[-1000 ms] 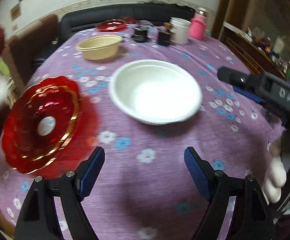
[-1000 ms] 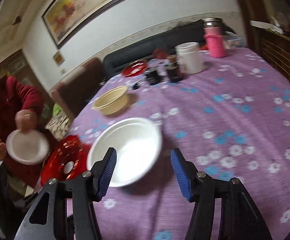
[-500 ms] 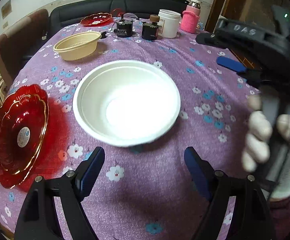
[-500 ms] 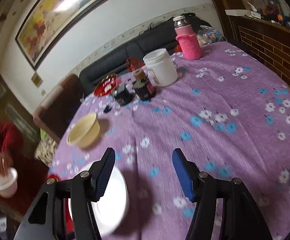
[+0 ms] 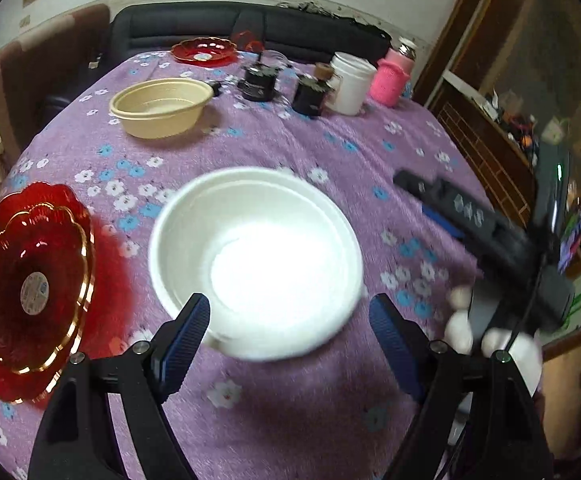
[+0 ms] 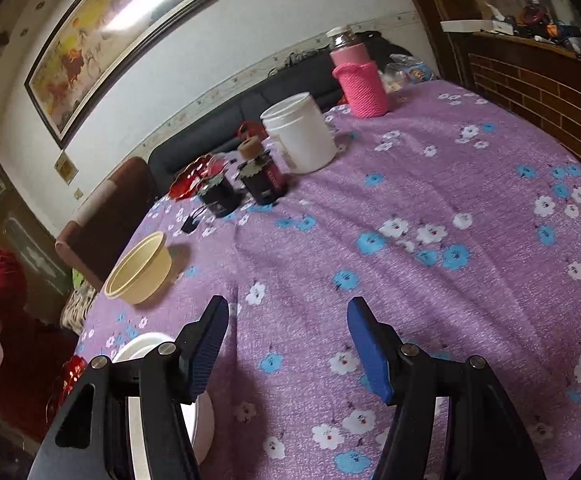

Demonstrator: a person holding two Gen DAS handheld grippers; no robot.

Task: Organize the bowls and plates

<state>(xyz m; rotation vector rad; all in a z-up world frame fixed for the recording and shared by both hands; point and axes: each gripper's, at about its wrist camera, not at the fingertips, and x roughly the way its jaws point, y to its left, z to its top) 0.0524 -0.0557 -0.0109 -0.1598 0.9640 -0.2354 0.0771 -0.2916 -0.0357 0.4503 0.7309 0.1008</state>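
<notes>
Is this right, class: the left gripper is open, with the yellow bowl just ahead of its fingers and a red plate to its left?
Not quite. In the left wrist view the white bowl lies ahead of the open left gripper; the yellow bowl sits farther back. The red plate is indeed left.

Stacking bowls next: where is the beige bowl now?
In the left wrist view, the beige bowl sits far left on the table, beyond the white bowl, near the far red plate.

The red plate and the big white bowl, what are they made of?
The red plate looks like glass, maybe clear plastic: it is see-through and shiny, with gold rim lines, a round sticker in the middle and a red glow on the tablecloth. The white bowl looks like foam or thin plastic: plain, matte and thin-rimmed, though it is blurred.
</notes>
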